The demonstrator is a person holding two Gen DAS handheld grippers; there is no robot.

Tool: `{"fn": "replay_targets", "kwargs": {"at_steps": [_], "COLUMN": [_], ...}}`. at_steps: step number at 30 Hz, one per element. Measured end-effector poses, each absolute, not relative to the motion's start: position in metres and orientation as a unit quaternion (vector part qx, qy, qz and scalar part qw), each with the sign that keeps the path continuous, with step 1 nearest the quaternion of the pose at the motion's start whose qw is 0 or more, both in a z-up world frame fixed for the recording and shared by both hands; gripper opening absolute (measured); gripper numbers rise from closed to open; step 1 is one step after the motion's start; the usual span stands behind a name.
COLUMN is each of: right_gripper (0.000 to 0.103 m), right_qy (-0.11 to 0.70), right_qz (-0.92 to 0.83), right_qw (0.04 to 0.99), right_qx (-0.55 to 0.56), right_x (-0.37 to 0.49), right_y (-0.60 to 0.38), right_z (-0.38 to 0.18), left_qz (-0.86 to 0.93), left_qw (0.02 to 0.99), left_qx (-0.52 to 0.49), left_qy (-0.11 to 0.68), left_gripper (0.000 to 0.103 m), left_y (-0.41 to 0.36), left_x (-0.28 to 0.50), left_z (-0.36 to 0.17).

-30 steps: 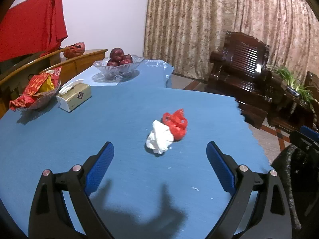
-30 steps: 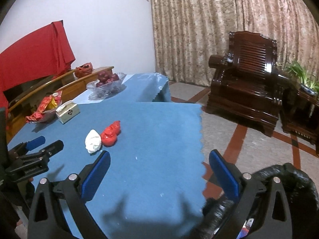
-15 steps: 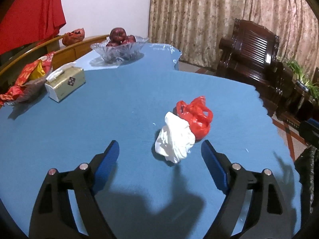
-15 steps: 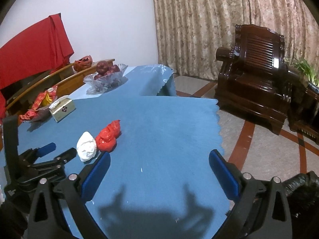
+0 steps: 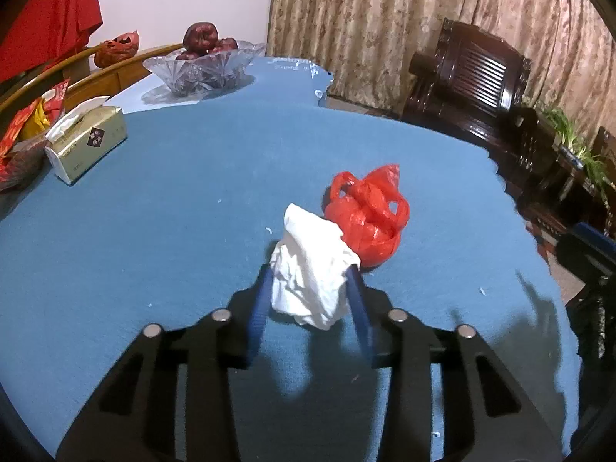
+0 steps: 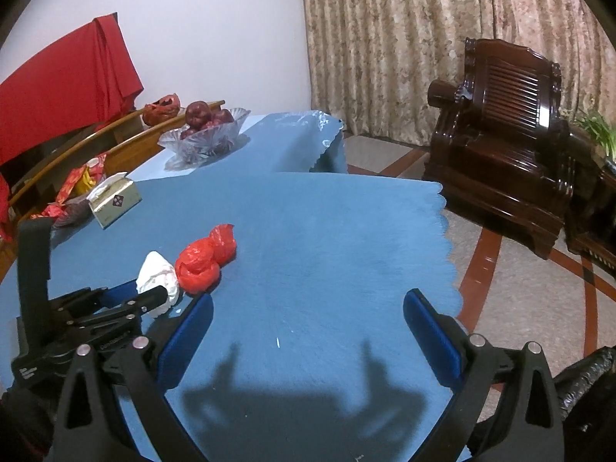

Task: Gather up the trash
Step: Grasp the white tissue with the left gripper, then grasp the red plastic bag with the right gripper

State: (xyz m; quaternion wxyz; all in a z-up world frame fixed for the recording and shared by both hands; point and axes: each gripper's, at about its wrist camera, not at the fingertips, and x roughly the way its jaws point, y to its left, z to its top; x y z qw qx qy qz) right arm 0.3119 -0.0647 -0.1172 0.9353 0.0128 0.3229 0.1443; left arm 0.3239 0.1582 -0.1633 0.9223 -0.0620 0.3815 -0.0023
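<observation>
Black gripper (image 5: 310,283) frames, blue finger pads (image 6: 431,323), silver screws.

You see a matt blue cloth (image 5: 161,208) over the counter, a crumpled white paper wad (image 5: 308,269), a thin glossy red plastic bag (image 5: 369,215), a cut-glass bowl (image 5: 200,73), and a polished dark wood chair (image 6: 508,146). The curtain (image 6: 385,38) looks like patterned fabric, perhaps brocade.

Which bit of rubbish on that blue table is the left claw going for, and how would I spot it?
Look at the blue tablecloth, near the edge closest to the dark wooden armchair. Two crumpled lumps lie touching there. It is the white tissue wad, between the closing jaws of the left gripper; its neighbour is a red plastic bag.
</observation>
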Motion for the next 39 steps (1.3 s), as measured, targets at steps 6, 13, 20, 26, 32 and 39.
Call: {"fn": "replay_targets", "kwargs": {"at_steps": [6, 13, 20, 26, 32, 39], "right_gripper": [0.097, 0.097, 0.097, 0.089, 0.071, 0.043], "right_qy": [0.322, 0.323, 0.336, 0.361, 0.394, 0.401], "right_qz": [0.156, 0.172, 0.178, 0.184, 0.191, 0.211], "right_qw": [0.934, 0.931, 0.925, 0.914, 0.899, 0.891], "right_qx": [0.009, 0.005, -0.006, -0.025, -0.035, -0.027], "right_x": [0.320, 0.340, 0.361, 0.378, 0.387, 0.383], "right_y": [-0.047, -0.006, 0.035, 0.063, 0.076, 0.071], "right_z": [-0.118, -0.123, -0.134, -0.148, -0.163, -0.165], "left_qz": [0.012, 0.059, 0.085, 0.095, 0.094, 0.094], "left_qw": [0.930, 0.929, 0.924, 0.922, 0.921, 0.922], "left_qx": [-0.070, -0.064, -0.062, -0.072, -0.078, -0.074], "left_qy": [0.361, 0.360, 0.366, 0.369, 0.369, 0.369], "left_gripper": [0.032, 0.032, 0.032, 0.032, 0.032, 0.032], "left_y": [0.177, 0.218, 0.247, 0.262, 0.264, 0.262], "left_x": [0.311, 0.319, 0.322, 0.320, 0.321, 0.318], "left_z": [-0.149, -0.148, -0.155, -0.160, -0.161, -0.159]}}
